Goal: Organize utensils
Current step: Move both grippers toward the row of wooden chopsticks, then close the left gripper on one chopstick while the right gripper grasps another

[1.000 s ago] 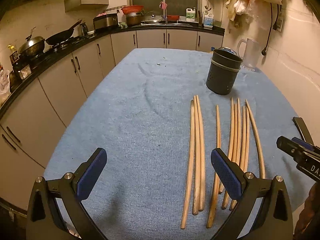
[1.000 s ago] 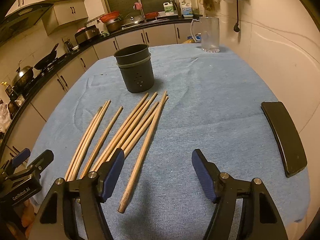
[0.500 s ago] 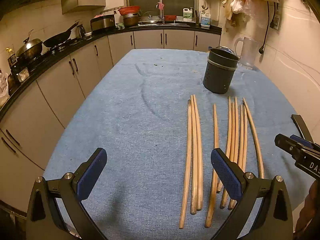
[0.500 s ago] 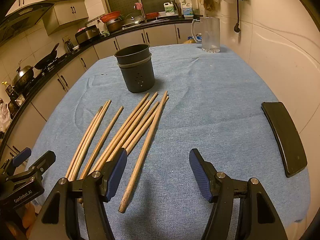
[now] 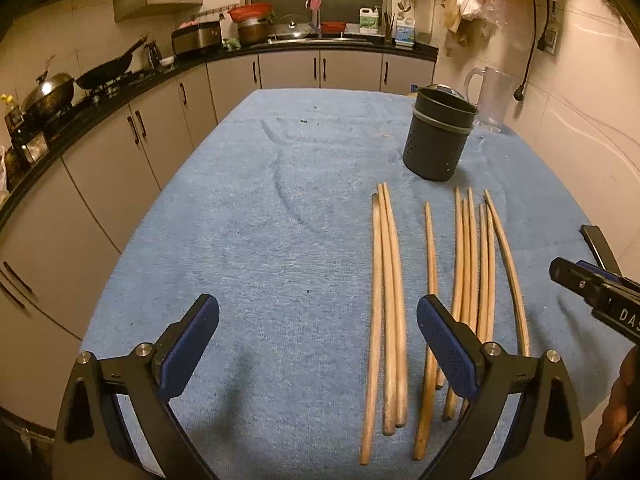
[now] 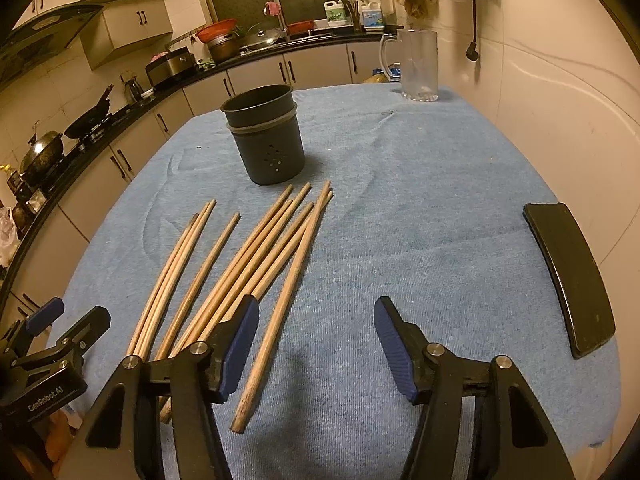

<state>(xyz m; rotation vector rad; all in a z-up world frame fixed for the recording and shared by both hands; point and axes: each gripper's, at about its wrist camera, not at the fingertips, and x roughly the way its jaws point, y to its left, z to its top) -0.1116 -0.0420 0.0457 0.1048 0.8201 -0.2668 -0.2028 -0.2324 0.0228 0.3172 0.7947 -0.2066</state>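
Several long wooden chopsticks (image 5: 430,280) lie side by side on the blue cloth; they also show in the right wrist view (image 6: 256,256). A dark perforated utensil holder (image 5: 438,136) stands upright beyond their far tips, also in the right wrist view (image 6: 266,136), and looks empty. My left gripper (image 5: 318,336) is open and empty, hovering left of the chopsticks' near ends. My right gripper (image 6: 316,340) is open and empty over the rightmost chopstick's near end. It shows at the edge of the left wrist view (image 5: 596,296).
A black flat case (image 6: 568,276) lies at the table's right edge. A clear glass mug (image 6: 416,66) stands at the far right corner by the wall. Kitchen counters with pans run along the left and back. The blue cloth (image 5: 260,240) covers the table.
My right gripper's jaws have narrowed somewhat and it has edged forward toward the chopsticks. My left gripper has drifted slightly; the chopsticks have not moved.
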